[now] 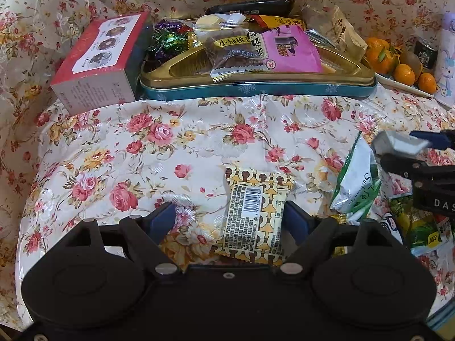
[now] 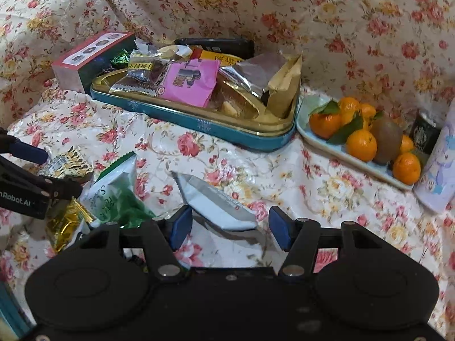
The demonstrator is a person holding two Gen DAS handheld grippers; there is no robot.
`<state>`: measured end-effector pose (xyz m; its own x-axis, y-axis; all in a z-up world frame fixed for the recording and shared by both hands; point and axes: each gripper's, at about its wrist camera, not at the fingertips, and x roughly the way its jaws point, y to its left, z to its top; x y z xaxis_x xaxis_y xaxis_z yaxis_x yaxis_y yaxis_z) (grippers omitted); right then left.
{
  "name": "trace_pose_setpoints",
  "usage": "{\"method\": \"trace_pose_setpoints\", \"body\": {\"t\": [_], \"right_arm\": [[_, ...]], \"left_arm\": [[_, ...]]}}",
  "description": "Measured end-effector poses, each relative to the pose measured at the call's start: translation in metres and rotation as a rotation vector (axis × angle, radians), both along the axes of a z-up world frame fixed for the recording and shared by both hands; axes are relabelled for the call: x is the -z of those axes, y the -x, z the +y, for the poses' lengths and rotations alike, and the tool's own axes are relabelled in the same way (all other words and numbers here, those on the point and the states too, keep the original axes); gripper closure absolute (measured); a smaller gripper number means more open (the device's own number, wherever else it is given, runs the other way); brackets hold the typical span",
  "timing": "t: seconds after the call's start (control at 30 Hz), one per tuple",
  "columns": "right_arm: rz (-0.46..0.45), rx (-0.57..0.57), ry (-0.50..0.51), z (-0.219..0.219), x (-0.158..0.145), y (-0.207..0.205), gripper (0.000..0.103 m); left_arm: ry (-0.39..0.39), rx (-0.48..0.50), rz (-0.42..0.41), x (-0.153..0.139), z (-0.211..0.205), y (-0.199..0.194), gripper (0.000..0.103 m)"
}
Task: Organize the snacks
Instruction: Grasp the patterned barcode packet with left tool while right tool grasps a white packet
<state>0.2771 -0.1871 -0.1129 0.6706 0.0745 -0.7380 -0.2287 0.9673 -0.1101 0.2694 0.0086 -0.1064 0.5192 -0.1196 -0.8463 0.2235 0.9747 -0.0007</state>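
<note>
A teal tin tray [image 1: 256, 89] with a gold liner holds several snack packets at the back; it also shows in the right wrist view [image 2: 199, 122]. My left gripper [image 1: 230, 221] is open, its fingers either side of a yellow patterned packet [image 1: 253, 213] lying barcode up on the floral cloth. My right gripper [image 2: 230, 227] is open, with a silver-white packet [image 2: 216, 201] between its fingers, tilted and seemingly off the cloth. From the left wrist view that packet [image 1: 398, 142] sits at the right gripper's tips. A green-white packet [image 2: 116, 190] lies between the two grippers.
A red box [image 1: 99, 59] leans against the tray's left side. A plate of oranges and a kiwi [image 2: 366, 139] stands right of the tray, with a dark can [image 2: 426, 133] and a pale tumbler [image 2: 438, 170] beside it. More packets [image 1: 418, 224] lie at right.
</note>
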Motion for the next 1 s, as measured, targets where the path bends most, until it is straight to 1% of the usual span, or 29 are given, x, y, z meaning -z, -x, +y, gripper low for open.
{"method": "trace_pose_setpoints", "body": {"t": [0.17,0.23,0.47,0.57,0.67,0.77,0.83,0.87,0.9,1.0], "right_arm": [[-0.019,-0.024,0.009,0.0,0.002,-0.007,0.043],[-0.023,-0.025,0.025,0.001,0.004,-0.01,0.043],[-0.068,-0.082,0.094,0.007,0.007,-0.014,0.043],[-0.119,-0.104,0.145,0.01,0.0,-0.008,0.043],[-0.152,-0.138,0.153,0.01,-0.01,-0.001,0.043],[-0.143,-0.186,0.187,0.015,-0.009,-0.001,0.043],[-0.138,-0.198,0.215,0.019,-0.004,-0.004,0.043],[-0.127,-0.195,0.214,0.02,-0.001,-0.008,0.044],[-0.11,-0.187,0.2,0.019,0.001,-0.012,0.045],[-0.035,-0.139,0.113,0.011,0.009,-0.026,0.049]], "left_arm": [[0.0,0.001,0.0,0.0,0.0,0.0,0.02],[0.0,0.001,0.0,0.0,0.0,0.0,0.02],[-0.001,0.0,-0.002,0.0,0.0,0.001,0.02],[-0.001,-0.001,0.001,0.0,0.0,0.0,0.02],[-0.001,0.0,0.0,0.0,0.0,0.0,0.02],[-0.001,-0.001,-0.001,0.0,0.0,0.0,0.02],[0.0,-0.002,0.0,0.0,0.0,0.0,0.02],[0.0,-0.002,0.001,0.0,0.0,0.0,0.02],[0.001,-0.003,0.002,0.0,0.0,0.0,0.02],[0.0,-0.004,0.003,0.0,0.0,0.0,0.021]]}}
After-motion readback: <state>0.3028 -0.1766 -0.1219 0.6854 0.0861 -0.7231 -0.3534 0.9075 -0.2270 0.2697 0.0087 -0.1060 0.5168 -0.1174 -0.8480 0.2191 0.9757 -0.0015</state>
